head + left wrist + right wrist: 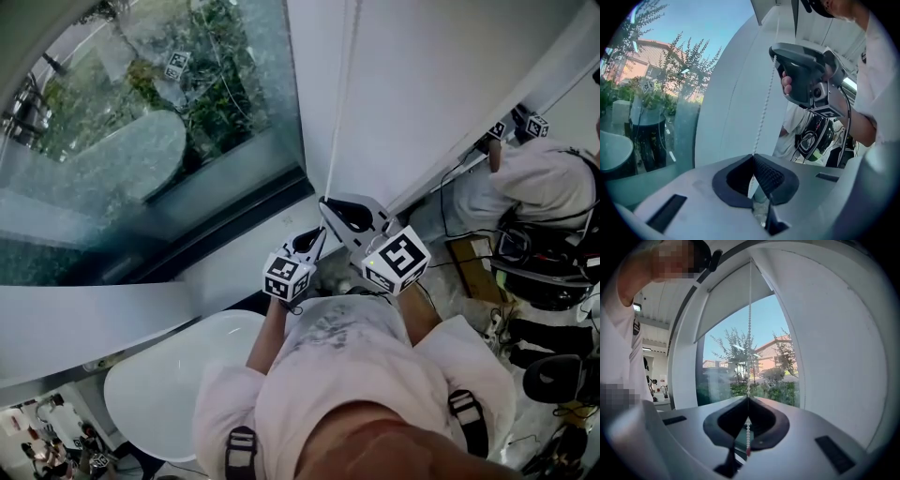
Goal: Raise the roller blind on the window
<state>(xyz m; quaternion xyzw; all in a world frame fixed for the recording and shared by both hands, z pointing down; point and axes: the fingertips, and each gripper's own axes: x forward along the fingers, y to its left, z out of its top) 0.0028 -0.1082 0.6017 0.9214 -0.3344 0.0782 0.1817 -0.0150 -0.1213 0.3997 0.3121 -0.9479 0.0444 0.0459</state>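
A white bead chain [341, 103] hangs down the white wall beside the window [141, 122]. My right gripper [339, 212] is shut on the chain, and my left gripper [315, 240] is shut on it just below. In the right gripper view the chain [750, 324] runs up from the closed jaw tips [748, 398] toward the roller blind [733, 301], which covers only the top of the glass. A loose end dangles between the jaws. In the left gripper view the chain [764, 108] rises from the closed tips [753, 157] up to the right gripper [806, 75] above.
A white oval tub [178, 384] stands below the window sill, left of my body. At the right another person [544, 178] holds grippers against the wall, with cables and dark gear [553, 281] on the floor. Trees and a house show through the glass.
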